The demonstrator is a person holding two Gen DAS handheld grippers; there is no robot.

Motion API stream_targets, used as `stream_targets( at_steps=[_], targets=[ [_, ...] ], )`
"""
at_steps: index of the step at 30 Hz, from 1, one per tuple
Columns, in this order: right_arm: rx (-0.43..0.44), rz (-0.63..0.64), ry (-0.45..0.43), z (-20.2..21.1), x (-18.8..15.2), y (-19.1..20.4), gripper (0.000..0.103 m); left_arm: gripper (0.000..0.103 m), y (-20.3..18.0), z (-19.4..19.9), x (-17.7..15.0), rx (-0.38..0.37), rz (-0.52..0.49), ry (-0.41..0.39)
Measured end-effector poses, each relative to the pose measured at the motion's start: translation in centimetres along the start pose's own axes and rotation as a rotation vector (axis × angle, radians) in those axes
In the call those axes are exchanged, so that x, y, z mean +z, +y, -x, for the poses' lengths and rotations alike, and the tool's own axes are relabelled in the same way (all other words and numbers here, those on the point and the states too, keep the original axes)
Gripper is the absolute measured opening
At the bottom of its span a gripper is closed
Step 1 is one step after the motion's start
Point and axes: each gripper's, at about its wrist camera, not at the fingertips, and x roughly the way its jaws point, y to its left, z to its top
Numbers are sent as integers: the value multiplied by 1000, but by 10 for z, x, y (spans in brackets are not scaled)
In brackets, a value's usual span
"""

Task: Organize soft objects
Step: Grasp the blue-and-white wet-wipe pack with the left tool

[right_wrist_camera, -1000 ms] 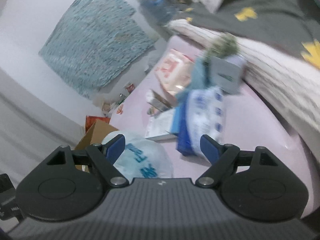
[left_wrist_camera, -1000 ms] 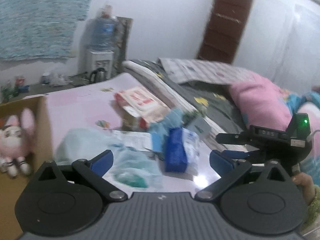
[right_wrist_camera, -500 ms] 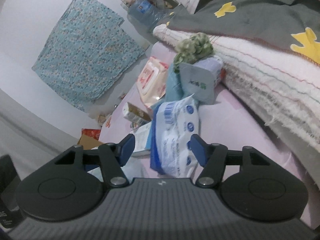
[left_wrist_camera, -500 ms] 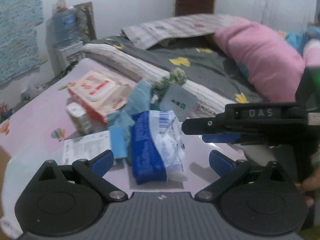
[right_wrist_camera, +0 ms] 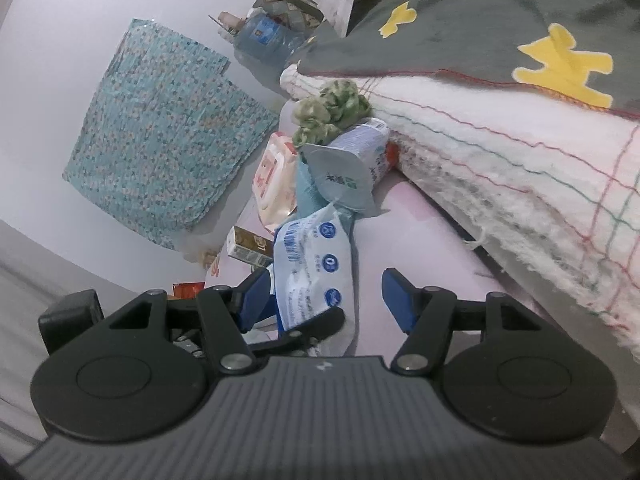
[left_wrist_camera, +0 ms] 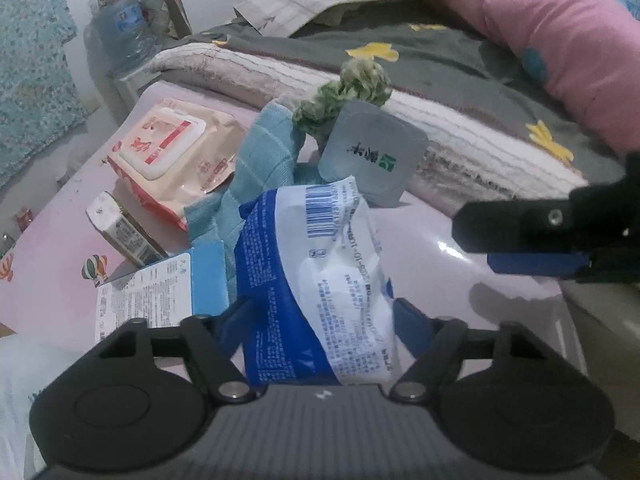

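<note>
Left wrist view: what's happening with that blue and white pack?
The left gripper has its fingers on either side of the blue and white pack on the pink table; whether they are clamped on it is unclear. The right gripper is open, beside the pack. The wet wipes pack, teal cloth and green knit piece lie untouched behind.

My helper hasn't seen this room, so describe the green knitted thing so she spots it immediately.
Find the pink table against the bed's striped blanket. At its far edge sits the green knitted bundle, above the grey tissue pack. It's the only woolly, mottled-green item there.
</note>
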Motion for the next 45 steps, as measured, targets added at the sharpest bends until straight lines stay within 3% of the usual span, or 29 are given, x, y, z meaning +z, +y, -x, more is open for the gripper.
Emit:
stream_targets(
  at_steps=[5,7,9,13,14,16,18,19,21,24,25,31,35,37,38,45],
  targets=[
    [26,-28,10,0,-4,-4,62,48,2,17,3,1,17,-14],
    [42,-45,11,0,-6,-6,62,42,7,23,3,-26,57,-4],
    [59,-61,14,2,-9,-8,63,24,11,32,3,-61,92,0],
    [85,-82,16,6,-14,-10,63,15,13,53,0,-130,128,-11],
    [88,-87,17,7,-15,-10,63,2,13,56,-2,-163,145,-6],
    [94,-94,20,11,-20,-11,63,1,14,58,-6,-201,175,6],
    [95,-98,20,14,-24,-12,63,7,8,62,-8,-156,152,-20],
    [97,-99,21,16,-26,-12,63,14,6,63,-8,-144,140,-31],
    [102,-100,21,19,-29,-12,63,45,1,64,-6,-146,116,-51],
    [88,-106,4,25,-31,-15,65,71,-11,55,0,-81,53,-46],
    [78,-108,1,27,-31,-17,64,73,-14,48,1,-57,39,-32],
    [43,-163,-26,38,-33,-38,65,75,-18,14,-1,-29,34,68],
    [28,-184,-45,42,-34,-45,65,80,-24,9,-7,-1,16,71],
    [35,-196,-44,43,-36,-48,65,74,-26,9,-8,18,10,66],
    [36,-198,-43,42,-36,-49,65,66,-27,10,-9,27,6,61],
    [51,-204,-34,44,-44,-53,65,43,-20,29,-15,-6,55,25]
  ],
)
